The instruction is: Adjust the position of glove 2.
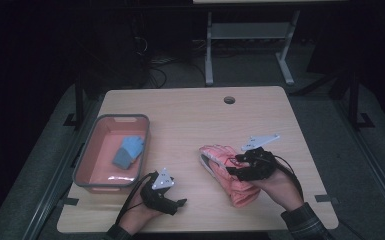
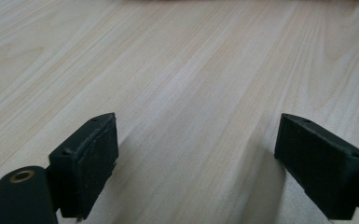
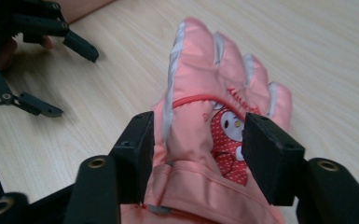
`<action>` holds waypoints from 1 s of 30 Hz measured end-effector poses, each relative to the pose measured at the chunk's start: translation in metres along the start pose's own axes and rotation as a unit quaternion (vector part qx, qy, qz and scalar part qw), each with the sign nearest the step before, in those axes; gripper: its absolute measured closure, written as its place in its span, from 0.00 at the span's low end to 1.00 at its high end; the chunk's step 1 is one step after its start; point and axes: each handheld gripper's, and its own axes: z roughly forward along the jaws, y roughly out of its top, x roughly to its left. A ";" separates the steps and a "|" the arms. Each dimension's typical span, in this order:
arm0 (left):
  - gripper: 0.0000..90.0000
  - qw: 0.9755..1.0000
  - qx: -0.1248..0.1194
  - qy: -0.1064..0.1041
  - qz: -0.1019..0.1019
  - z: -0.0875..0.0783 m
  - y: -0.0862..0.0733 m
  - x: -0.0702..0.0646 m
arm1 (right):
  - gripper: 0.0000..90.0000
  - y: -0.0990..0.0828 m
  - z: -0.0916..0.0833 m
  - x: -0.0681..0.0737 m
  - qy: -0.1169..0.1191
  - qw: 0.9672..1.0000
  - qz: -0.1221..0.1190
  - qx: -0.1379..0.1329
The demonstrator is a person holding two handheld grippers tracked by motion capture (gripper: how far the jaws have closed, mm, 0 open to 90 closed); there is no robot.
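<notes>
Pink glove point(image 3: 214, 121) is lying flat on the desk point(image 1: 190, 120) between the right gripper point(image 3: 198, 147) pads, apparently unpinched. Closing squarely across its cuff should hold; left gripper point(image 2: 196, 163) is gaping empty

Pink glove point(image 3: 214, 140) — cuff cut off at bottom edge.

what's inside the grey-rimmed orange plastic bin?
The grey-rimmed orange plastic bin holds a blue fabric glove, lying flat on its floor, plus a small clear shiny scrap near the front wall. Whatever lies under the glove is covered.
</notes>
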 end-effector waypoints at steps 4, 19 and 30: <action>0.28 1.000 0.002 -0.005 -0.014 -0.003 0.004 0.003 | 0.58 -0.001 -0.014 -0.007 0.001 1.000 0.000 -0.025; 1.00 0.999 -0.004 -0.040 -0.037 0.009 0.037 0.006 | 1.00 -0.054 -0.012 -0.062 -0.016 1.000 0.004 0.004; 1.00 0.998 0.007 -0.059 -0.036 0.053 0.066 0.002 | 1.00 -0.084 0.007 -0.061 0.021 0.999 -0.001 0.043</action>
